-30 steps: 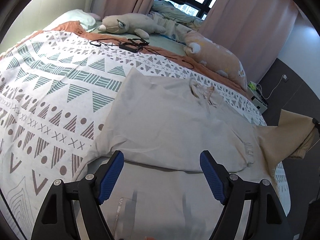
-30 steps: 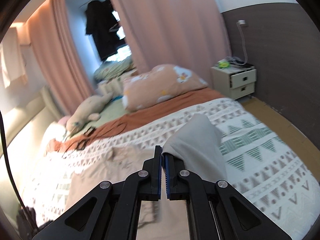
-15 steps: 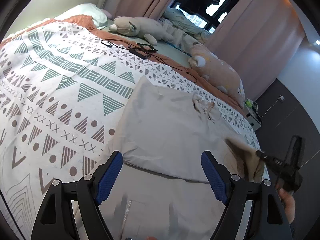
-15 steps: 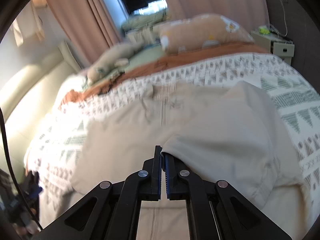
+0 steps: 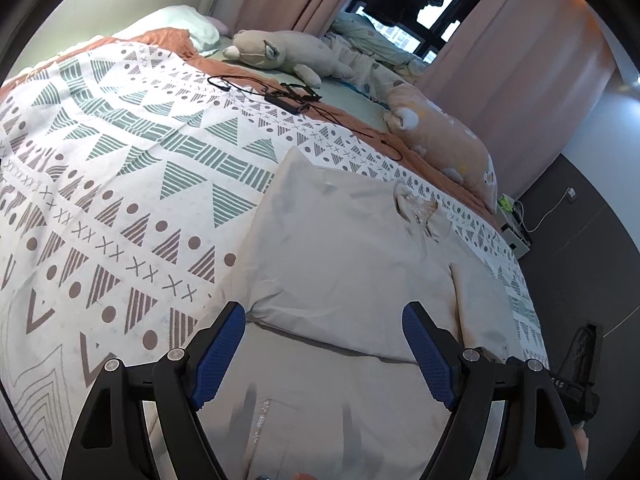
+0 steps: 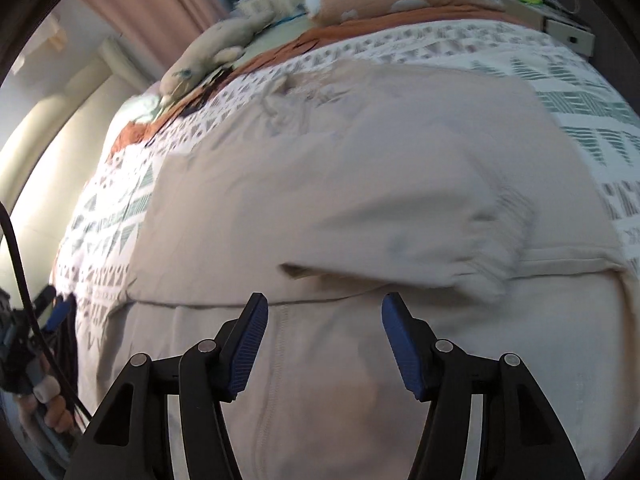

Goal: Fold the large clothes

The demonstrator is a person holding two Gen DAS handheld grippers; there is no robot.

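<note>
The shirt (image 5: 344, 256) is lying on the bed (image 5: 120, 184), sleeves folded inward. Both the left gripper (image 5: 322, 354) and right gripper (image 6: 324, 346) are hovering with jaws apart, holding nothing. A careless drag risks undoing the sleeve (image 6: 400, 232).

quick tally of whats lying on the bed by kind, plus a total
shirt: 1
plush toy: 1
pillows: 2, peach and white
cable bundle: 1
total: 5
Both the left gripper and the right gripper are open and hold nothing.
</note>
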